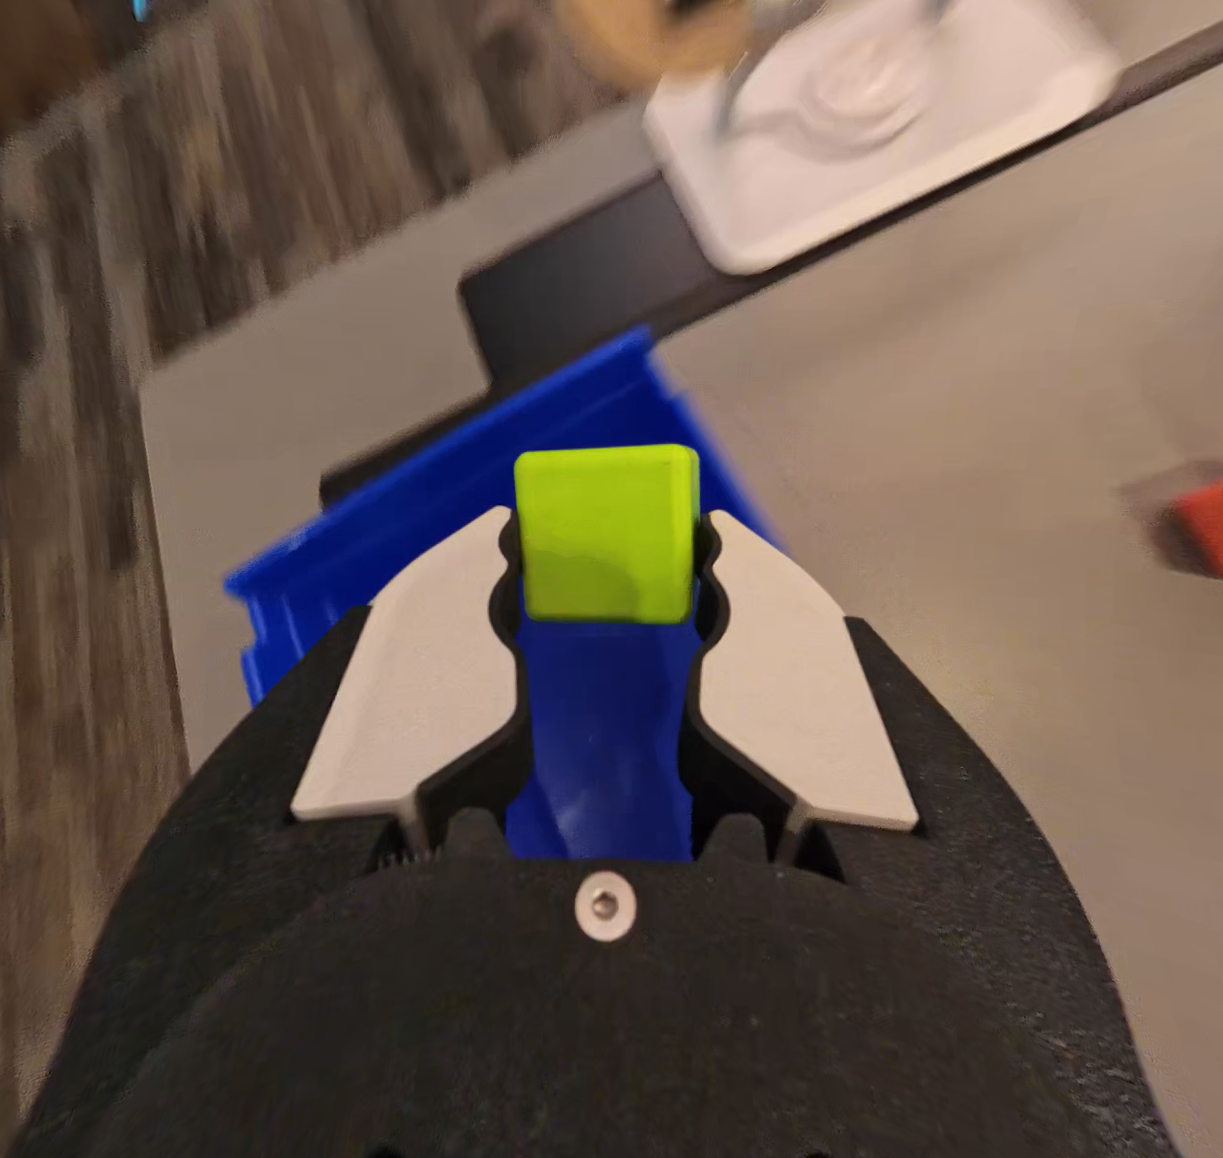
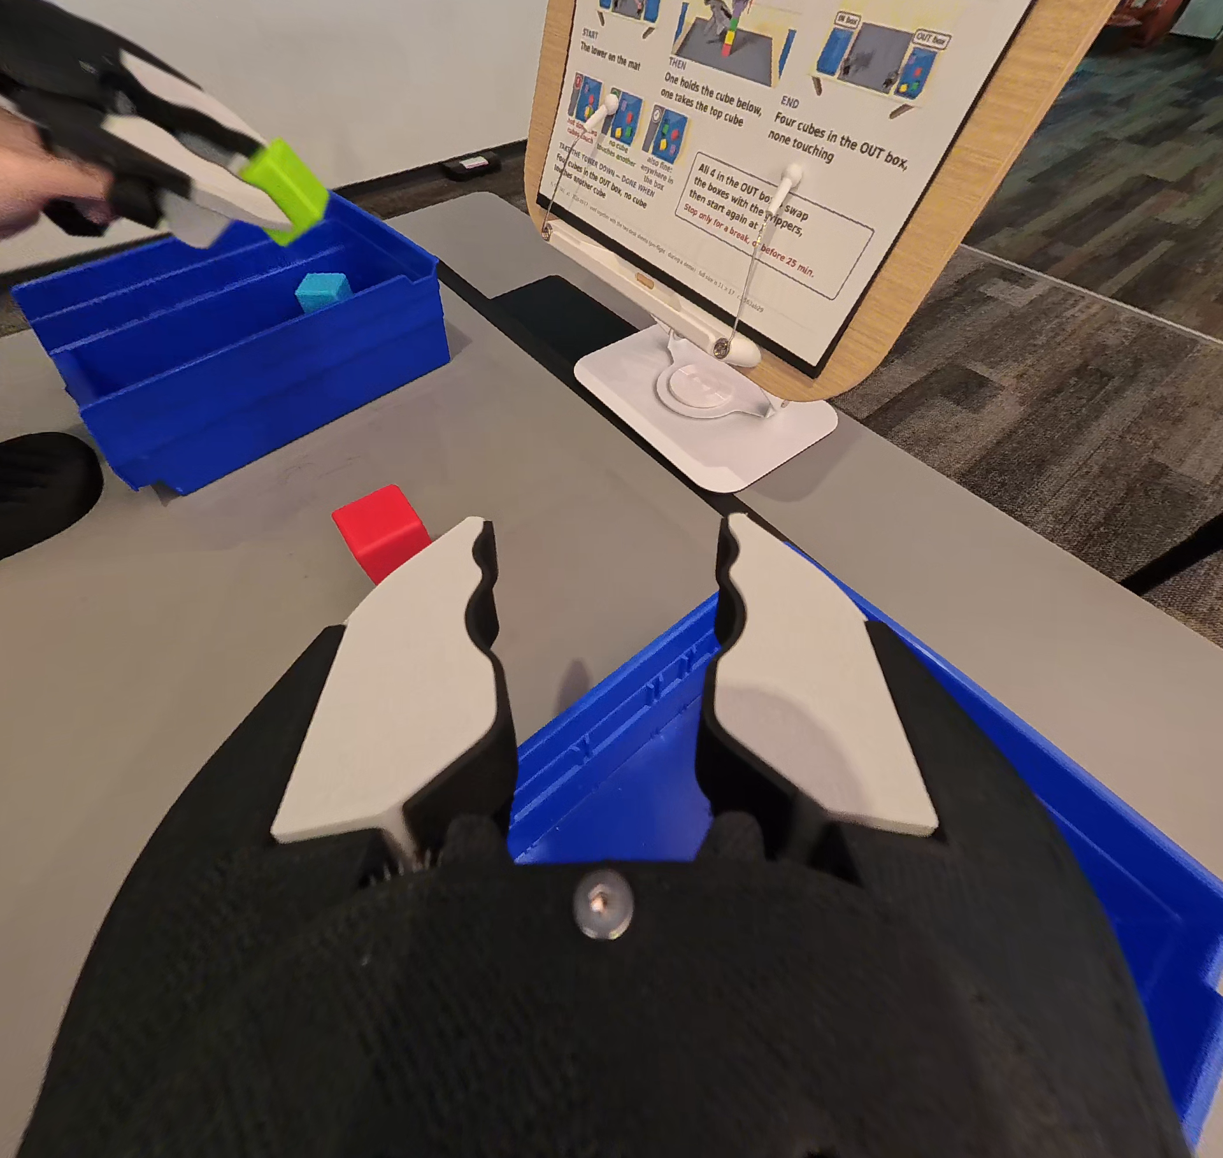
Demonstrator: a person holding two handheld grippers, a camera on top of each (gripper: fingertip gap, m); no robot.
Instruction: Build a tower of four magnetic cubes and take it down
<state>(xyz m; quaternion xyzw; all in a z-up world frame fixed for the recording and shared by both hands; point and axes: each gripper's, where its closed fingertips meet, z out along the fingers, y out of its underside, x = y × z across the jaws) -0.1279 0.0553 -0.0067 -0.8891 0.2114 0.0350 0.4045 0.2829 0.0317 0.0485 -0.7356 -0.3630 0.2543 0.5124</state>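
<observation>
Left gripper pinching green cube above far blue box. Right gripper spread wide, holding nothing, beside red cube.

The small red plastic cube is blurred and cut by the right edge; the near blue plastic bin lies mostly hidden behind the right gripper.

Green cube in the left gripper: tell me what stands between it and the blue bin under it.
Nothing visible. The left gripper holds the green cube in the air above the far blue bin, whose top is open. The light blue cube already lies in one compartment, so set the green one down apart from it.
</observation>
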